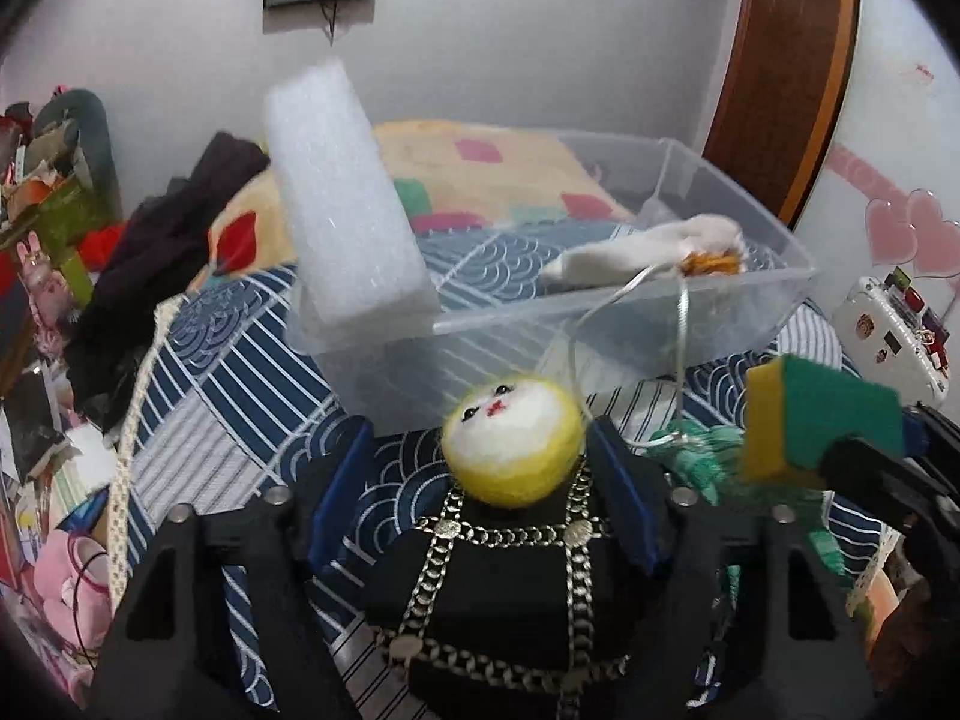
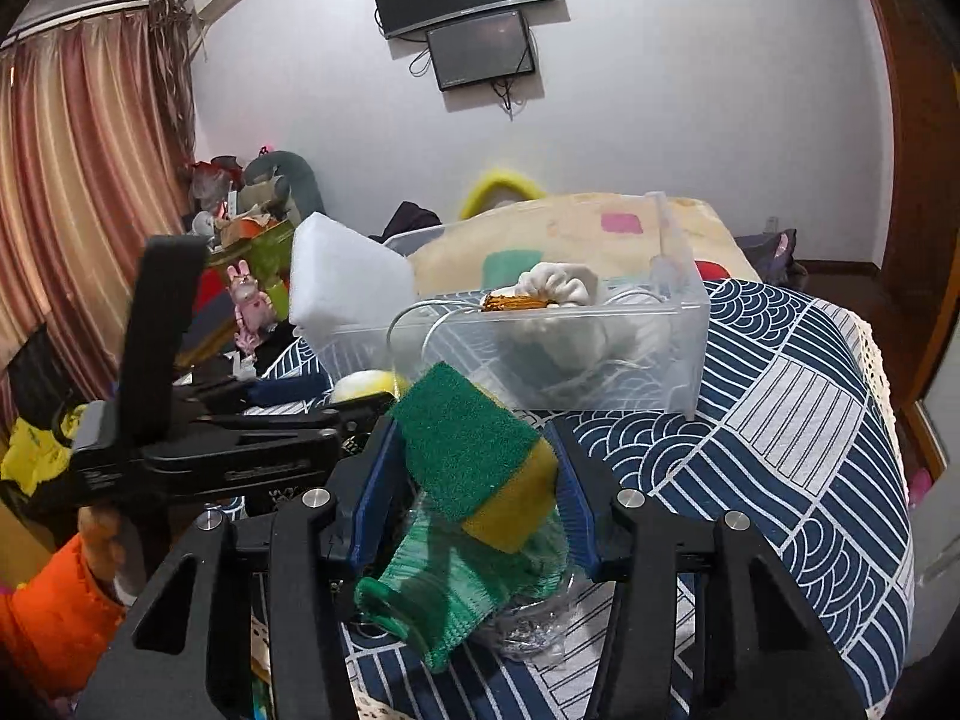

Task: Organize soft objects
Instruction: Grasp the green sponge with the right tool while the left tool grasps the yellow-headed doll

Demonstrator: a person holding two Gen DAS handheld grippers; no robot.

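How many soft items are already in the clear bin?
2: a white foam block leaning over the bin's left end, and a white plush at its right. Others may be hidden.

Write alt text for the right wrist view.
The right gripper holds a green-and-yellow scouring sponge between its jaws, above a blue patterned bedspread. Ahead sits a clear plastic bin with a white foam block leaning at its left end; the left gripper reaches in from the left.
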